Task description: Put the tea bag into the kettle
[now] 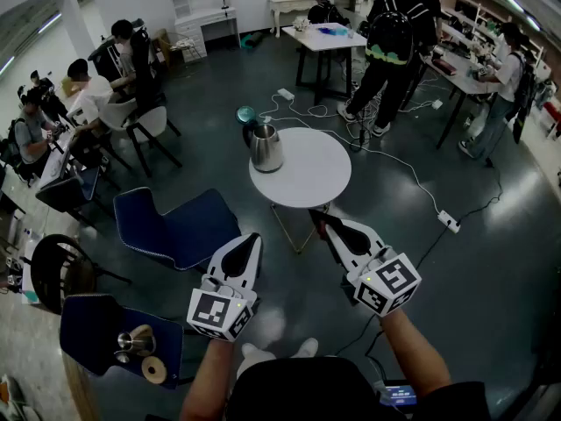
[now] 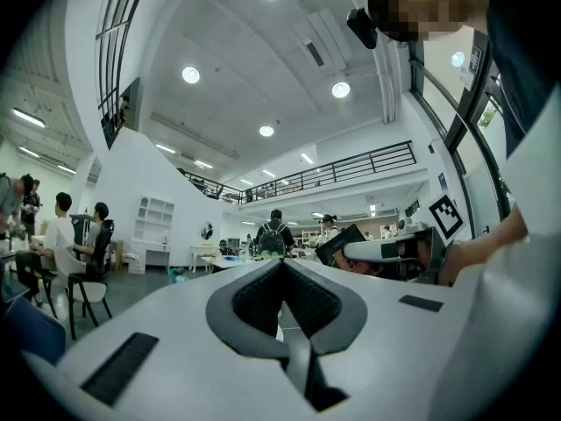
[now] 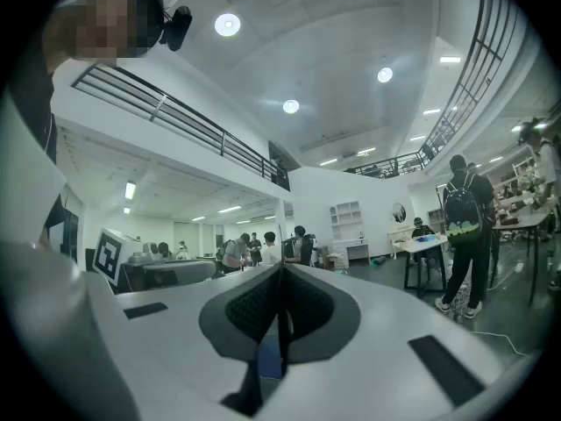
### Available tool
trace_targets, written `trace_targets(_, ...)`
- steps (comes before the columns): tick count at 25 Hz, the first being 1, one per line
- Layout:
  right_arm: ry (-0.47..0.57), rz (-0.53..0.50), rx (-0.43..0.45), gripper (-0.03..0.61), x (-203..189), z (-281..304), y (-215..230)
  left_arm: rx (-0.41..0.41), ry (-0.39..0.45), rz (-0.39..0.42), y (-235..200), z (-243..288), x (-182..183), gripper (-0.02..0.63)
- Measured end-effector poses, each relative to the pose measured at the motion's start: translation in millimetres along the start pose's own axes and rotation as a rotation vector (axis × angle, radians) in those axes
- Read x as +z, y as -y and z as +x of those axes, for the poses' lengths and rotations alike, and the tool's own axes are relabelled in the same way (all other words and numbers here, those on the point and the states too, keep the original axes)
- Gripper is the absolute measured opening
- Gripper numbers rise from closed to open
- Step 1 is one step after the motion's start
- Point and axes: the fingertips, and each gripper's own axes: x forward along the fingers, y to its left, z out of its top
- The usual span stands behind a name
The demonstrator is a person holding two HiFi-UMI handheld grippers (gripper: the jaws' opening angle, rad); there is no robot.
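Jaws of the right gripper (image 1: 320, 224) are pressed together on the tea bag (image 2: 344, 244), which shows edge-on in the right gripper view as a thin dark sliver standing up from the seam between the pads. From the left gripper view the tea bag is a flat dark packet with a reddish patch at its lower edge; any print on it is too small to read. Jaws of the left gripper (image 1: 253, 240) are closed on each other with nothing between them. Each gripper carries a cube with black-and-white square markers, the right cube (image 1: 388, 285) and the left cube (image 1: 222, 312) both close to the person's wrists. Both grippers are held side by side in the air, and the right one's tip reaches the near edge of a round white table (image 1: 307, 182). The kettle (image 1: 266, 150), shiny steel with a dark handle, stands upright at the table's far left edge, well apart from the tea bag. A teal round thing (image 1: 246, 114) sits just behind its top; whether it is the lid cannot be told. A blue chair (image 1: 188, 226) stands left of the table.
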Motion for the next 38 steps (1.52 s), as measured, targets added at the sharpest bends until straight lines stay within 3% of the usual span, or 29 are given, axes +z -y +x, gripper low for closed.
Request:
trace_targets(17, 0.015, 0.007, -0.034, 0.020, -1.0, -16.4, 19.4, 0.008, -0.016, -0.022, 18.7, 7.2, -3.2, 0.015)
trace_targets(38, 0.026, 0.003, -0.012, 0.020, -1.0, 45.1, 41.7, 0.003, -0.029, -0.030, -33.1, 47.9, -16.9, 0.015)
